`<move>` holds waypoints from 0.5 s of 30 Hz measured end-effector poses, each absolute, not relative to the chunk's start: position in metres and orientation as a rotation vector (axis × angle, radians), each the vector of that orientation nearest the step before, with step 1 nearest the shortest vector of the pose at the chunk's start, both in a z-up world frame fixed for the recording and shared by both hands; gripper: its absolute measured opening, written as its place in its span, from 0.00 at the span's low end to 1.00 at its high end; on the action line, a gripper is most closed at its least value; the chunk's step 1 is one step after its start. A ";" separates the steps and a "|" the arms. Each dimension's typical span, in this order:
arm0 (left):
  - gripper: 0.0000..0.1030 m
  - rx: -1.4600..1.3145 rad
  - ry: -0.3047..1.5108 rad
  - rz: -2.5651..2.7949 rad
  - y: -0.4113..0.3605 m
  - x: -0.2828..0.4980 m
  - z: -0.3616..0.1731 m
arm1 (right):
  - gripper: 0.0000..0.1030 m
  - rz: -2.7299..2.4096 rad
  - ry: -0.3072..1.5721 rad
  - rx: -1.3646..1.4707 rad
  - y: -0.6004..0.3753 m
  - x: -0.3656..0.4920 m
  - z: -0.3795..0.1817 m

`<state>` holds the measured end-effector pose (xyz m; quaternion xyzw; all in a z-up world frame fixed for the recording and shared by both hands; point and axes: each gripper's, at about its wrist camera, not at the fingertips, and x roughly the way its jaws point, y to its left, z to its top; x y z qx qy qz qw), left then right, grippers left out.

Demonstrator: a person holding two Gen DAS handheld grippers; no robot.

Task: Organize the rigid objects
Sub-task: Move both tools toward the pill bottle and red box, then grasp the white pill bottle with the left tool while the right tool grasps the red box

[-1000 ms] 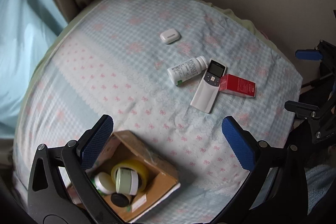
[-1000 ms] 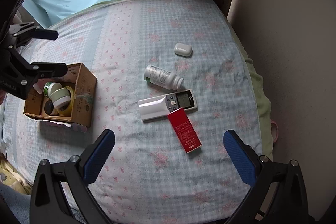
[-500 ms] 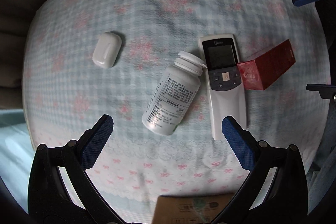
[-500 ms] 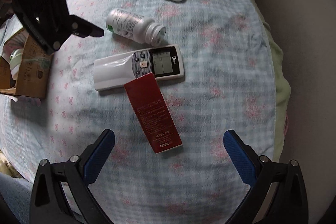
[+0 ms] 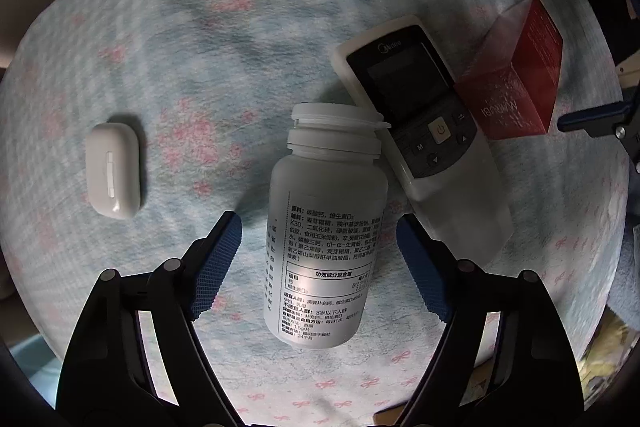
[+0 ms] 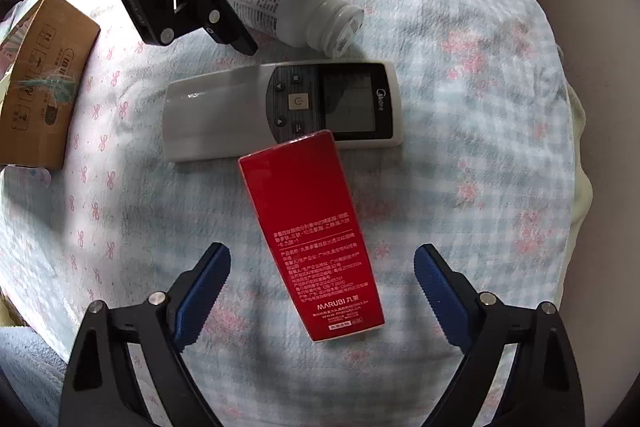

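Four loose items lie on the bed (image 6: 480, 75), none picked up yet. Bottle (image 5: 326, 227) lies on its side mid-bed, cap toward the remote (image 6: 280, 111); left tool (image 5: 320, 259) is spread wide with a pad either side of the bottle body, no contact visible. Box (image 6: 316, 231), red, lies flat nearer the bed's edge, one end overlapping the remote's side; right tool (image 6: 322, 291) straddles it, jaws wide apart, not touching. White case (image 5: 114, 169) sits alone, apart from the others, toward the bed's far side. Carton (image 6: 38, 79) stands at the bed's left edge in the right wrist view; contents not visible now. Judgement: early-to-mid stage, both grasps lined up but not closed. Left to do: bottle, box, remote and case all need moving, probably into the carton.
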<state>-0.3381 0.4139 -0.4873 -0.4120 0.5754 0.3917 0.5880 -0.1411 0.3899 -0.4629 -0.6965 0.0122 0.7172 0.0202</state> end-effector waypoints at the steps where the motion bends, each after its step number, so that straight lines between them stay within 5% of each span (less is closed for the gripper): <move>1: 0.71 -0.949 1.346 0.900 0.414 -0.338 -0.489 | 0.86 2.207 0.026 -2.165 0.389 -0.141 -0.466; 10: 0.45 -0.938 1.352 0.890 0.416 -0.344 -0.488 | 0.57 2.169 -0.007 -2.205 0.385 -0.137 -0.482; 12: 0.45 -0.918 1.379 0.894 0.415 -0.341 -0.488 | 0.44 2.165 -0.038 -2.199 0.386 -0.136 -0.481; 15: 0.45 -0.889 1.397 0.906 0.412 -0.338 -0.487 | 0.42 2.158 -0.051 -2.209 0.386 -0.134 -0.480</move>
